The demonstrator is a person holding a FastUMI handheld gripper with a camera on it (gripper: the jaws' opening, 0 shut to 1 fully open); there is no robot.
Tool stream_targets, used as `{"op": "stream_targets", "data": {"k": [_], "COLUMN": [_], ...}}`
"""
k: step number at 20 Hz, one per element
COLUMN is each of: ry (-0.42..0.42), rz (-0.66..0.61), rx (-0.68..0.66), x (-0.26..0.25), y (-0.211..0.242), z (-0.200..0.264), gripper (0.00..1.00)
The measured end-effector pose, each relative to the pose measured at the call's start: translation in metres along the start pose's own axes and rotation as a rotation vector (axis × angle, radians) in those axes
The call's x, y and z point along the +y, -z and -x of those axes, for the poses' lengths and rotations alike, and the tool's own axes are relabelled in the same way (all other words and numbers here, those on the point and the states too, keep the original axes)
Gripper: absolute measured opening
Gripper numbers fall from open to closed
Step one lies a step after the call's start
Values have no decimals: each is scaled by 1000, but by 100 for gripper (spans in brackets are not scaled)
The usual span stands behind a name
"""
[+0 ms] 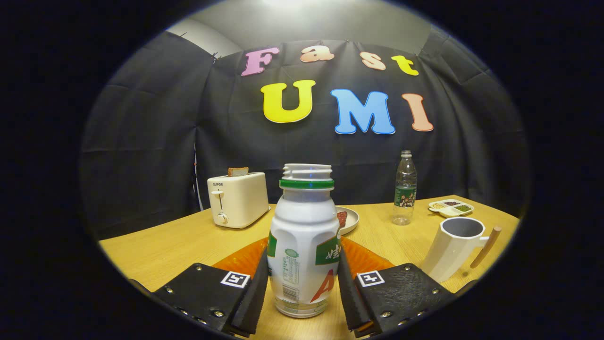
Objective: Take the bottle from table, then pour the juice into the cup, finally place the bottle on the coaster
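A white juice bottle [302, 245] with a green neck ring and no cap stands upright between my fingers. The gripper [302, 288] is shut on it, one finger pressing on each side of its lower body. Right behind the bottle an orange coaster [236, 259] lies flat on the wooden table [155, 245], spreading out past both fingers. Whether the bottle's base touches the table I cannot tell. Just beyond my right finger stands a white faceted cup [453, 250] with a wooden handle; I cannot see into it.
A white toaster [237, 199] with a slice of bread stands at the back left. Behind the bottle is a plate [349, 219] with something red on it. A clear water bottle [405, 189] and a small divided dish [450, 208] stand at the back right.
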State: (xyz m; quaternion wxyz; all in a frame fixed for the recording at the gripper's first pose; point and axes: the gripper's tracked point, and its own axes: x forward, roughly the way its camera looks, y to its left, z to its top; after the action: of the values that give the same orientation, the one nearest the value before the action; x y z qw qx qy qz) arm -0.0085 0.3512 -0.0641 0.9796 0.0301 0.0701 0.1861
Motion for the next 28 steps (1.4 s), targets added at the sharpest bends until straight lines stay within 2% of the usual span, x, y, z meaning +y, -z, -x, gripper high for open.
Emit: {"op": "stream_targets", "data": {"k": [5,20,28], "ry": [31,-1,-2], "rz": [-96,-532,-699], "rx": [-12,-91,-114], "x": [-6,-28,-42], "y": [-10,-29,-25], "z": [2,-1,-3], "gripper": [68,67,67]}}
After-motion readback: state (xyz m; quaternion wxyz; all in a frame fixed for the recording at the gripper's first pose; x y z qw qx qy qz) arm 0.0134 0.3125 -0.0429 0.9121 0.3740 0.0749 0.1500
